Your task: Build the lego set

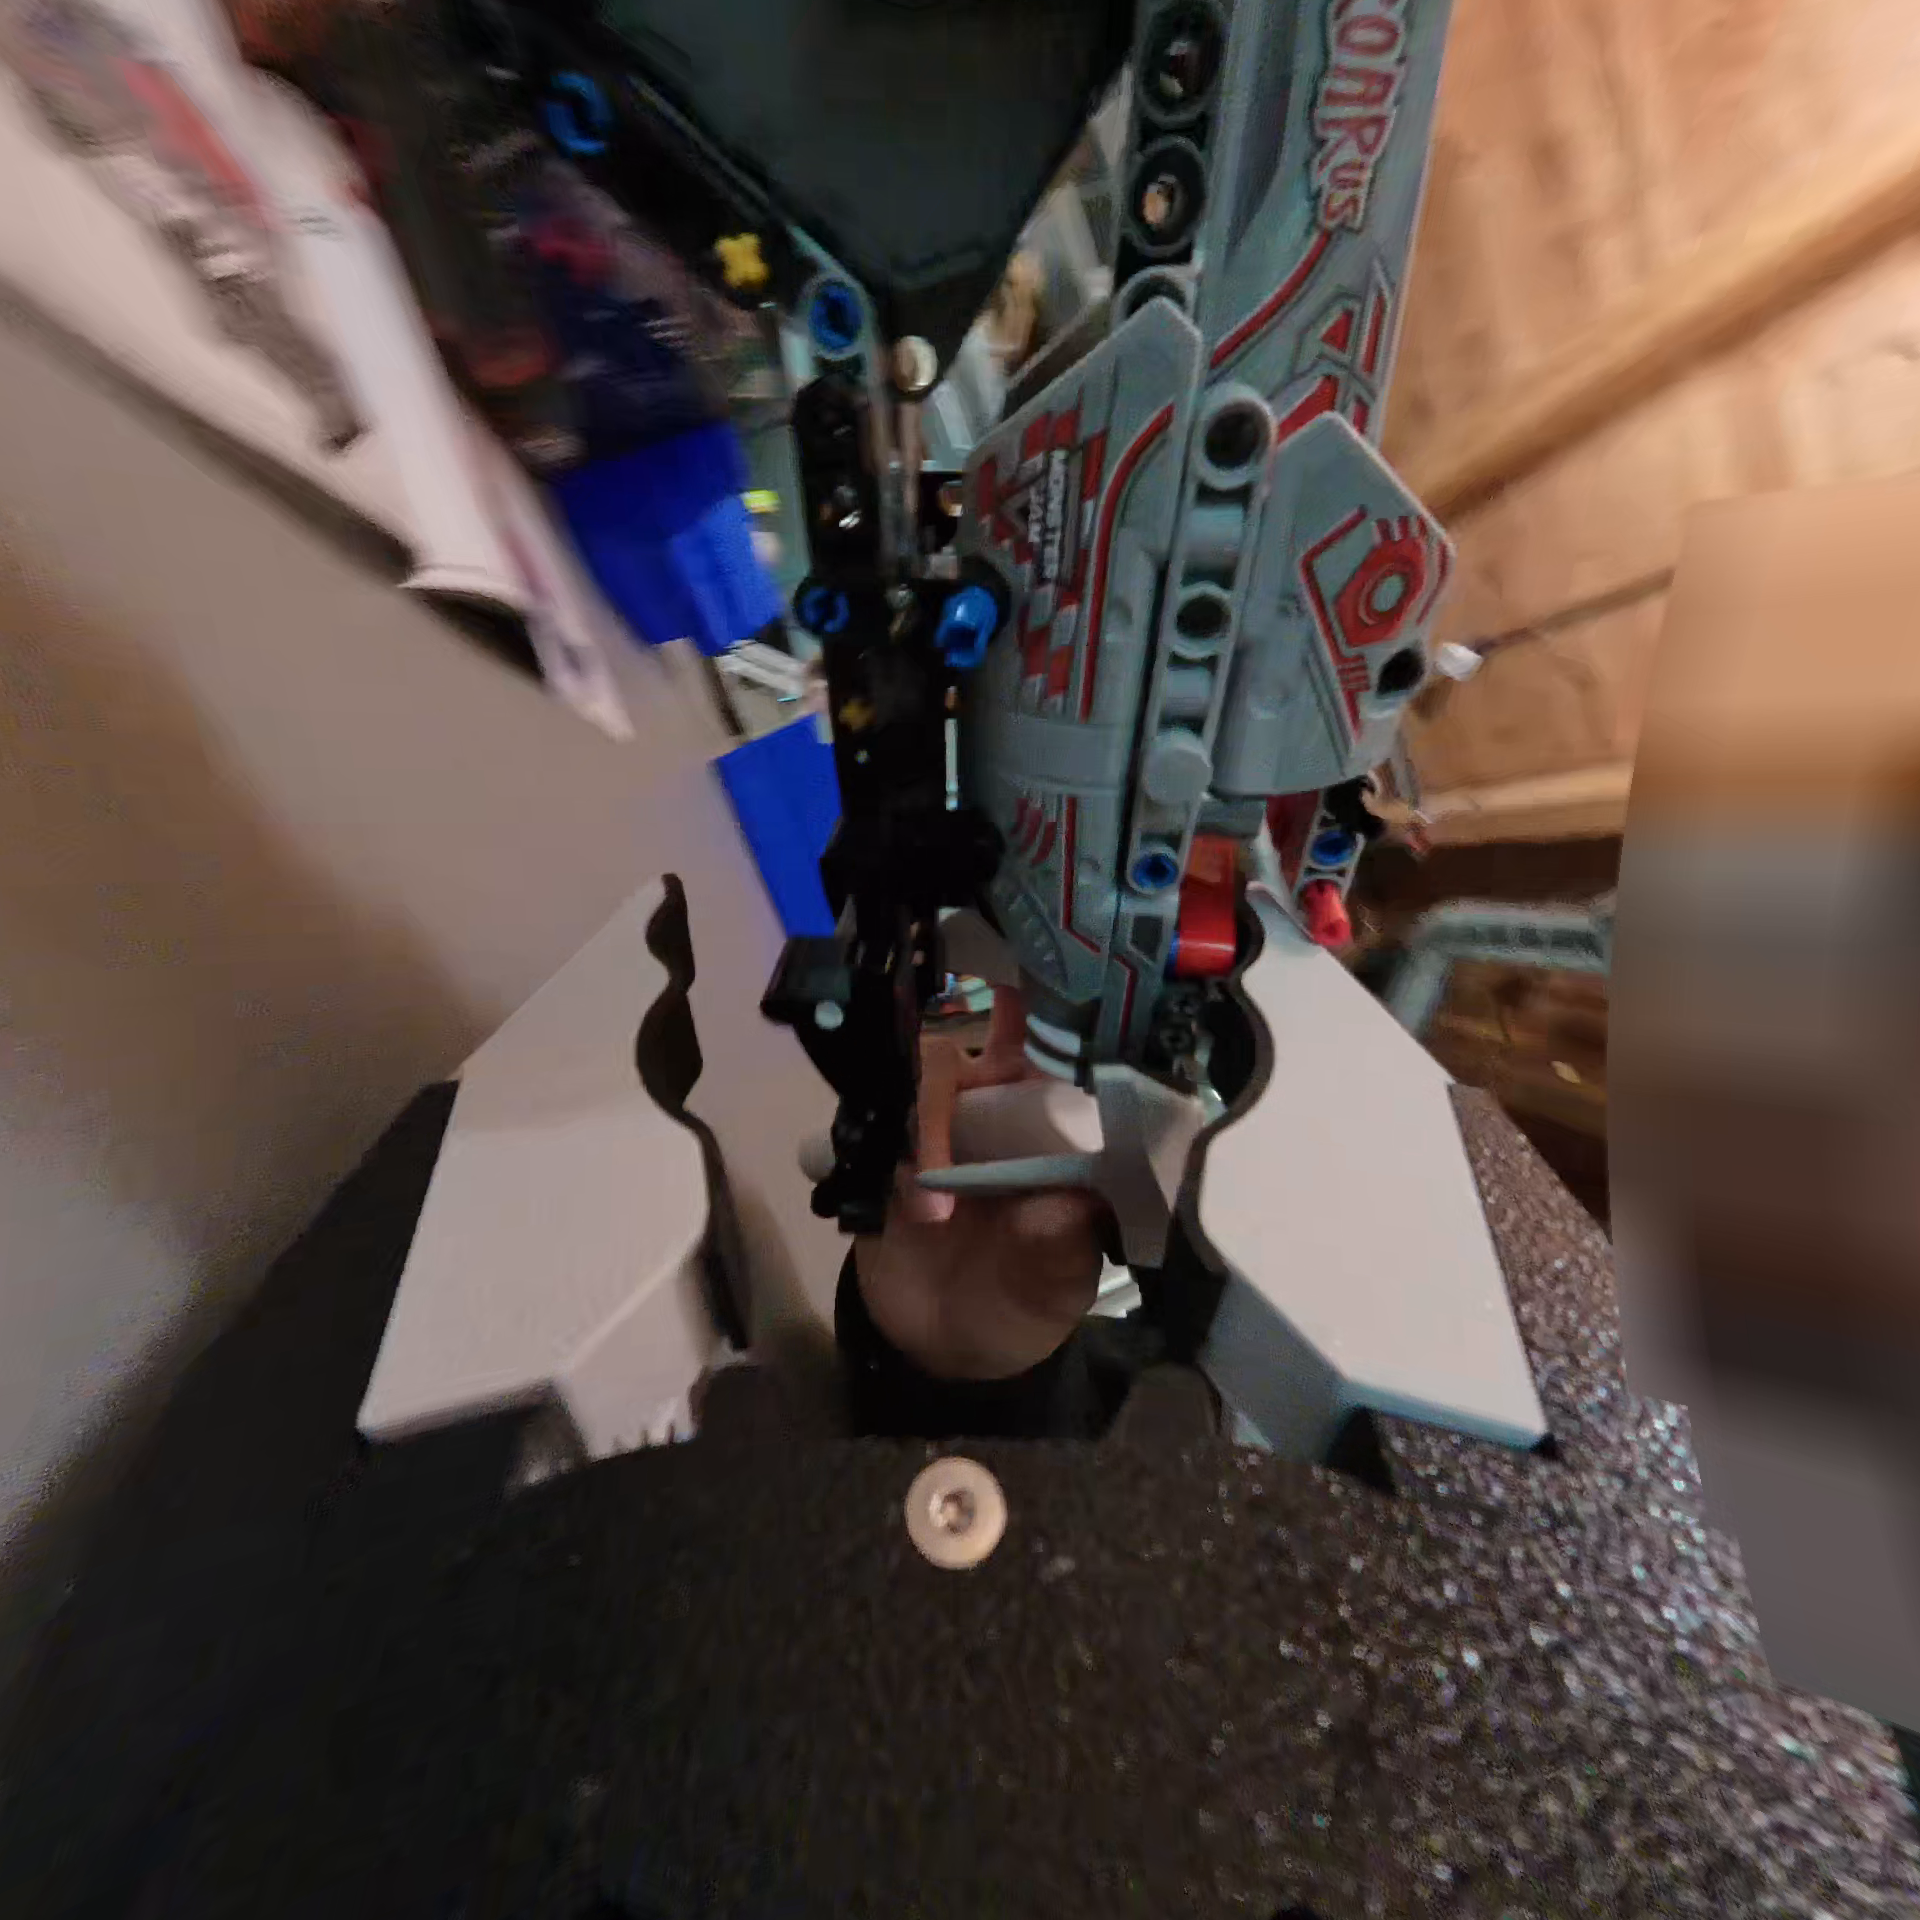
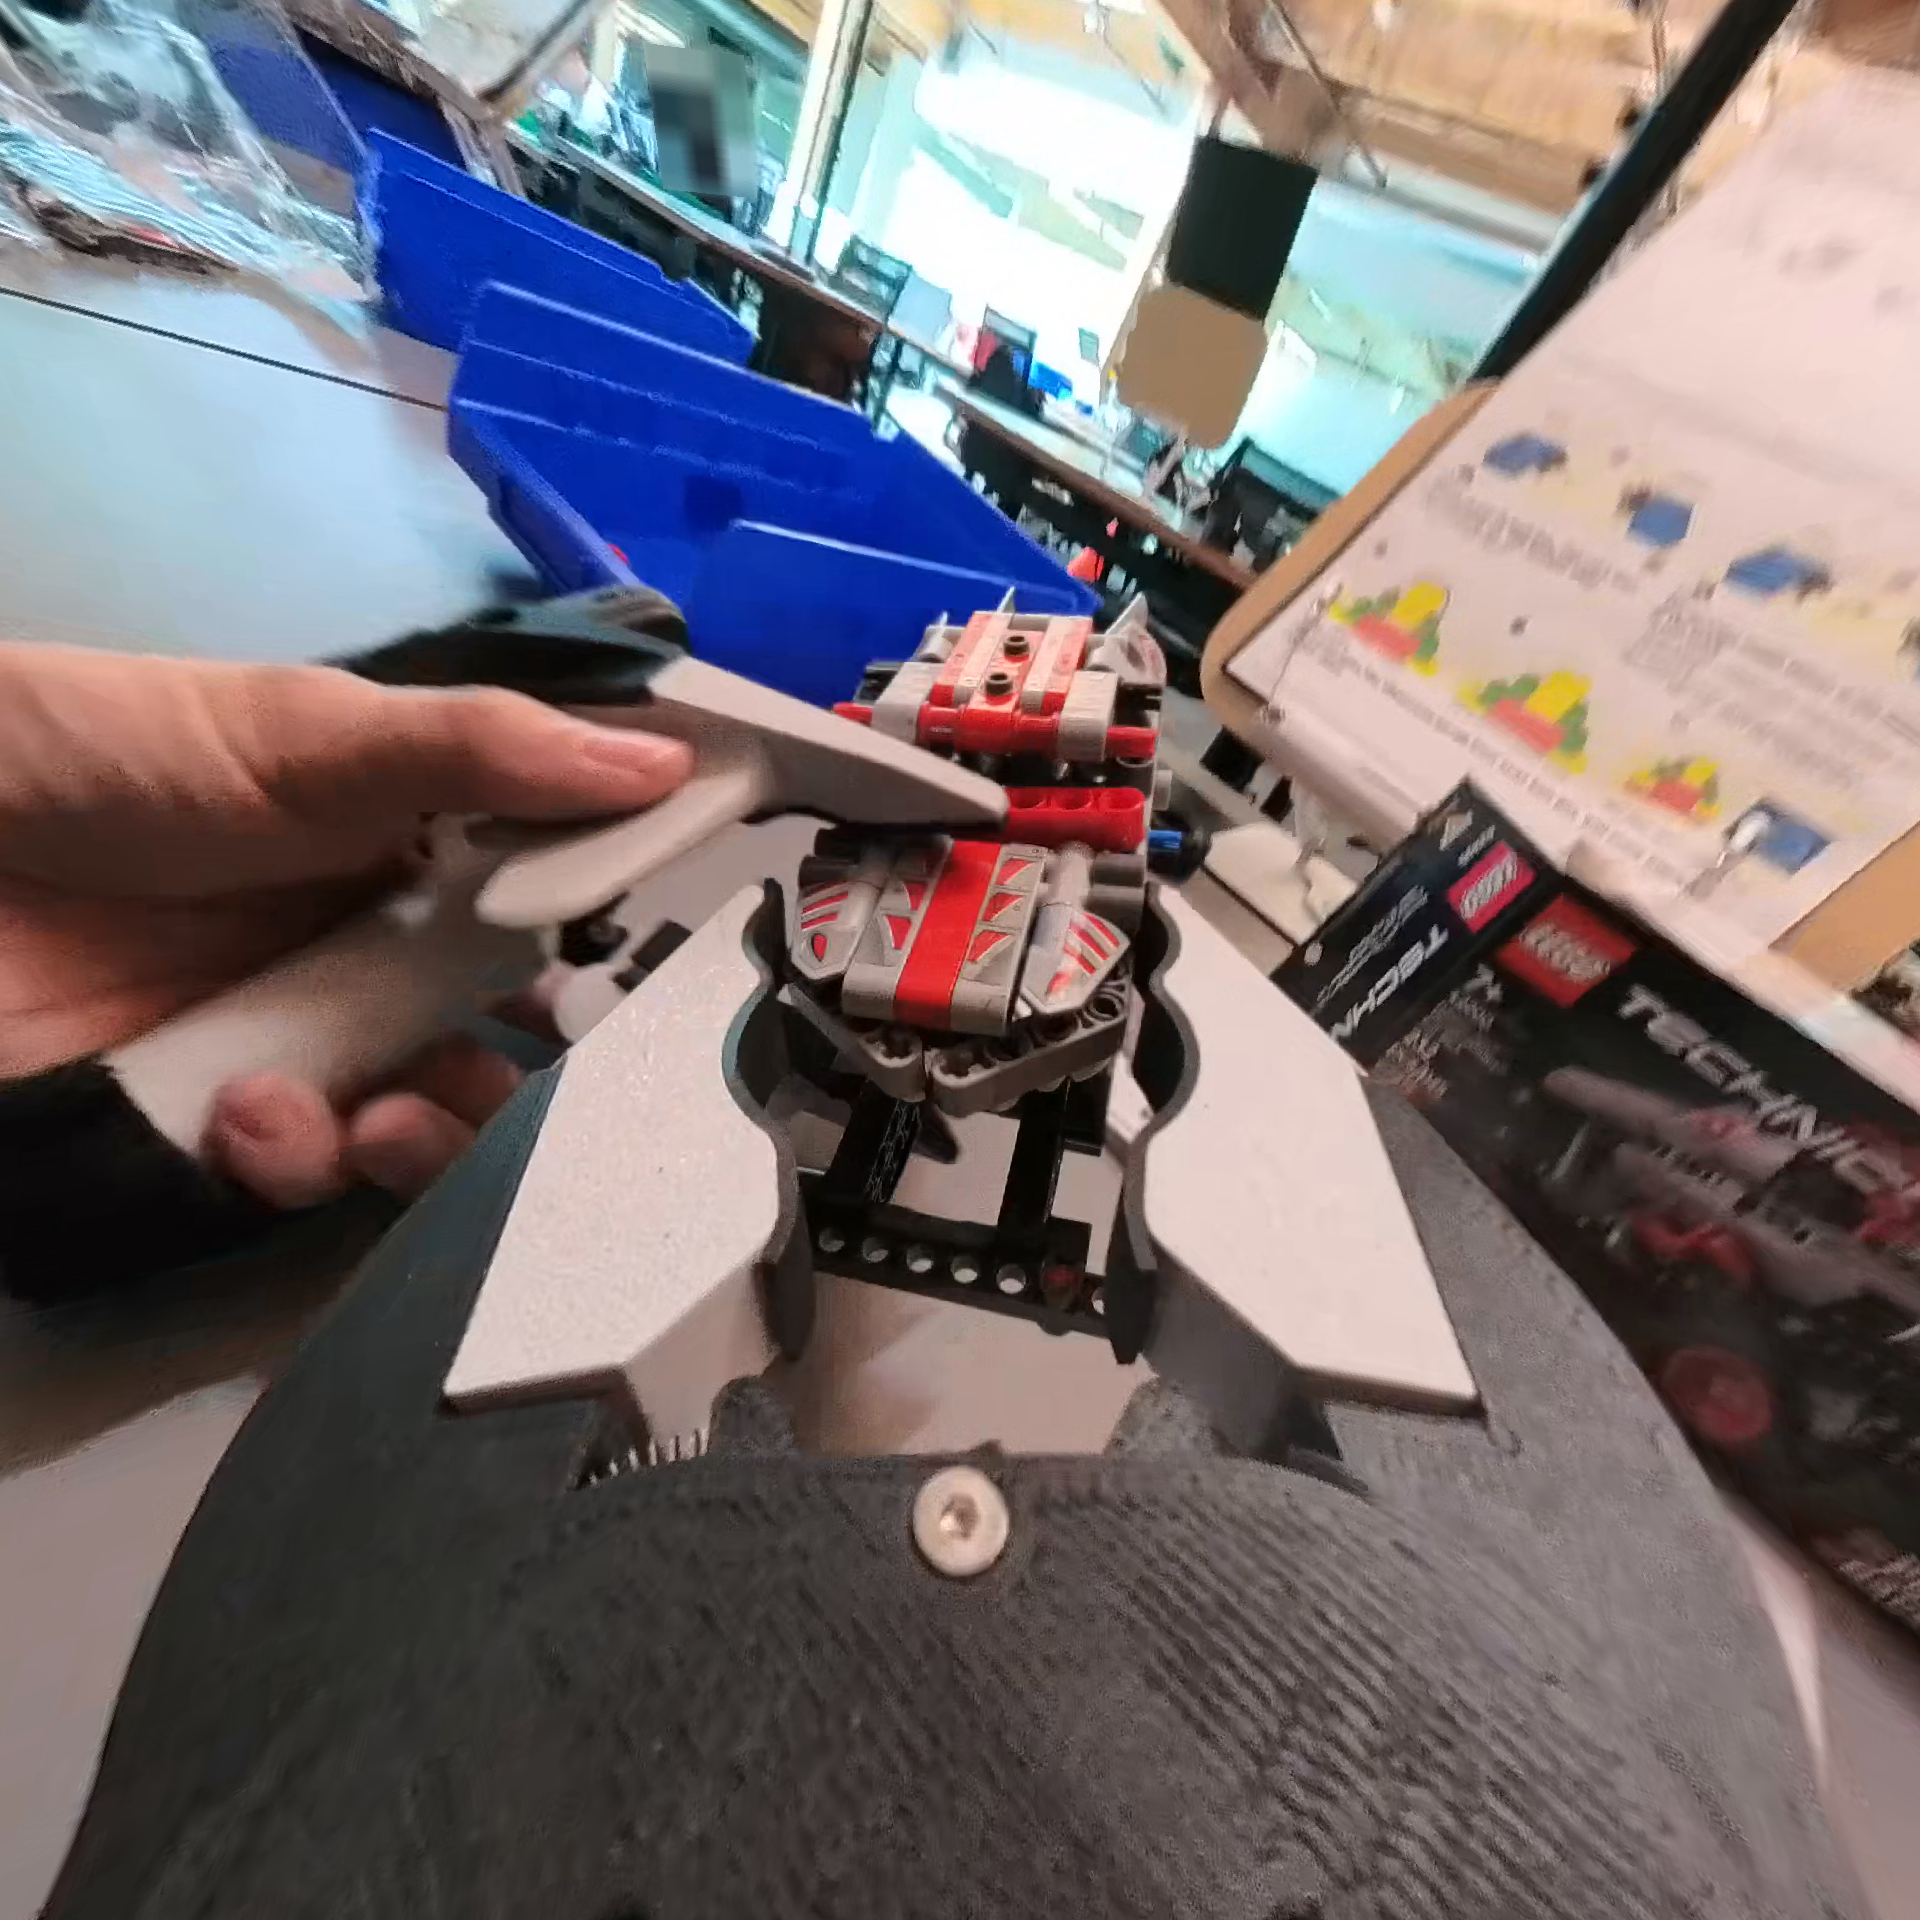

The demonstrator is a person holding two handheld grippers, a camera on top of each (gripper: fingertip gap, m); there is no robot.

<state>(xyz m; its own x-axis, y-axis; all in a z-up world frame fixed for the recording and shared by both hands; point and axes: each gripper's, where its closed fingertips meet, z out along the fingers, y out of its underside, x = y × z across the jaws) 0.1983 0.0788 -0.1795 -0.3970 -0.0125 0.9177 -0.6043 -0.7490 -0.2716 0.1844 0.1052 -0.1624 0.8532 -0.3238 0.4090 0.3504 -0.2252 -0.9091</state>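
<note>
Right gripper (image 2: 961, 1049) jaws clamped on truck model (image 2: 961, 935), bodywork mostly on; left gripper (image 1: 951, 1049) jaws apparently holding too; wheels missing.

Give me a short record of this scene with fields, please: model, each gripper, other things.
model: grey and red lego truck body, black frame under it, no wheels seen
right gripper: around the model's front, seems shut on it
left gripper: model between its fingers, grip unclear; also seen near the model's side
hand: holds the left gripper
bins: blue, behind the model
lego box: at right
</note>
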